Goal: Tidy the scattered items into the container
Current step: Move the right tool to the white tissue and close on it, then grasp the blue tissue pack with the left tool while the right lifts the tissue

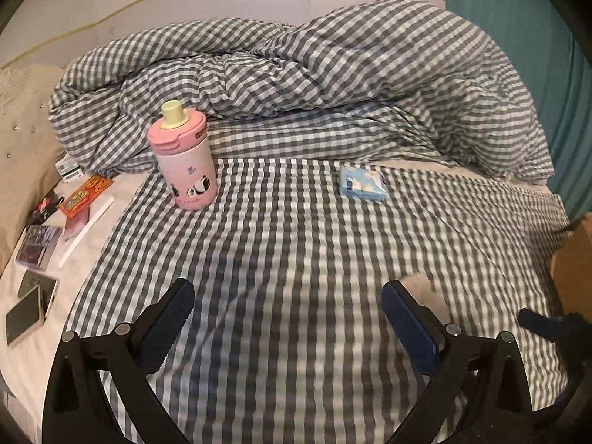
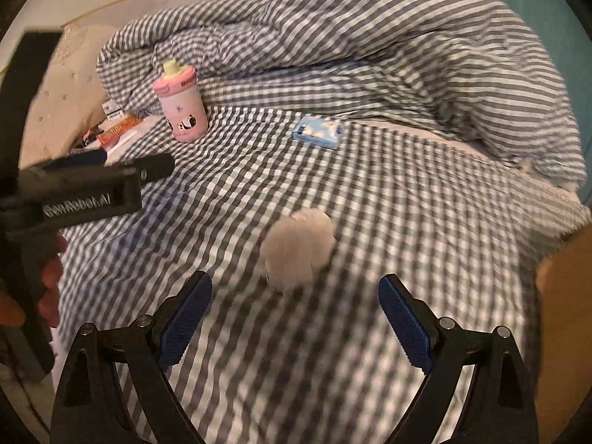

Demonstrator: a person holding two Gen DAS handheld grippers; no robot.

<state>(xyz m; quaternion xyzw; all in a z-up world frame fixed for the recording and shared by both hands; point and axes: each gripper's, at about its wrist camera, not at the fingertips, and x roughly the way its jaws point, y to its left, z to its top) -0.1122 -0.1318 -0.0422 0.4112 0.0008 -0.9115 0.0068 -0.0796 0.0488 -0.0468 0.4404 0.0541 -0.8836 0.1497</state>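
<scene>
While both grippers' fingers stand open and empty, the fluffy pompom (image 2: pixel 298 248) lies just beyond the right gripper (image 2: pixel 296 318).

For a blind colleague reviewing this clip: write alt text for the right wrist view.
The open right gripper points down at a fluffy pale puff lying on a gray checked bedsheet. Farther back stand a pink bottle and a flat blue packet, before a bunched checked duvet. The left gripper enters from the left edge.

Home bedroom: bed (image 1: pixel 296 259) w/ rumpled gingham duvet (image 1: pixel 314 81), headboard (image 1: pixel 22 140)
</scene>
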